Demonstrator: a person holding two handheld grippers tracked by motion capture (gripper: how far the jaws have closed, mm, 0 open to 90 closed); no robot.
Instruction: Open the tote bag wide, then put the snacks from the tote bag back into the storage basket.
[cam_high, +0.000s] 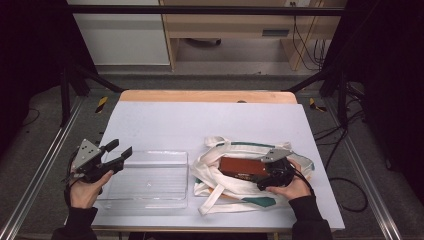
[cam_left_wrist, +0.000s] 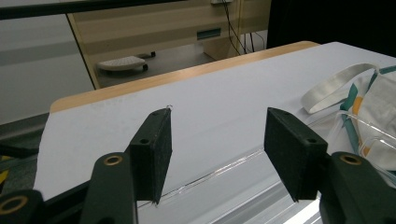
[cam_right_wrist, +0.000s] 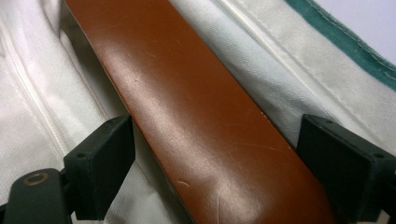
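My right gripper (cam_high: 267, 181) sits low in the white cloth bag (cam_high: 235, 187) at the table's right front, jaws spread on either side of the brown box (cam_right_wrist: 201, 121) with a gap at each pad, not pressing. The box lies flat in the bag's mouth, its long axis running left-right across the table, bag cloth crowding both long edges. My left gripper (cam_high: 116, 152) hangs over the clear tray's (cam_high: 150, 180) left rim, jaws apart with nothing between. Bare table (cam_high: 200, 120) lies open behind both.
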